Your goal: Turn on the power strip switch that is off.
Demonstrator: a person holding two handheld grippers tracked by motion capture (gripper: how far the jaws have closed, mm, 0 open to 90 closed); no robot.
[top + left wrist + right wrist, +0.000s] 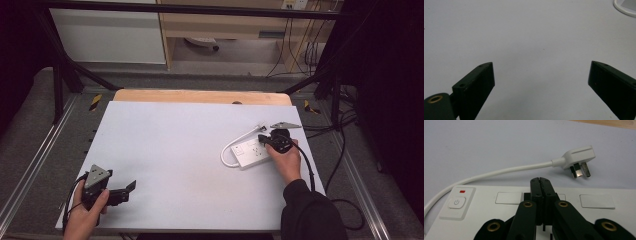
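Big pale-grey table board (175, 150) w/ flat white plastic power strip (252, 152) lying right of centre, its white plug (580, 157) just beyond. Right gripper (541, 182) jaws pressed together, over strip's sockets. Left gripper (540, 82) jaws wide apart, nr front-left corner, nothing between.

One power strip (251, 152), one plug (579, 157), two grippers (131, 186).

A white power strip (251, 152) lies flat at the table's right, cord looped, plug (580, 157) loose.
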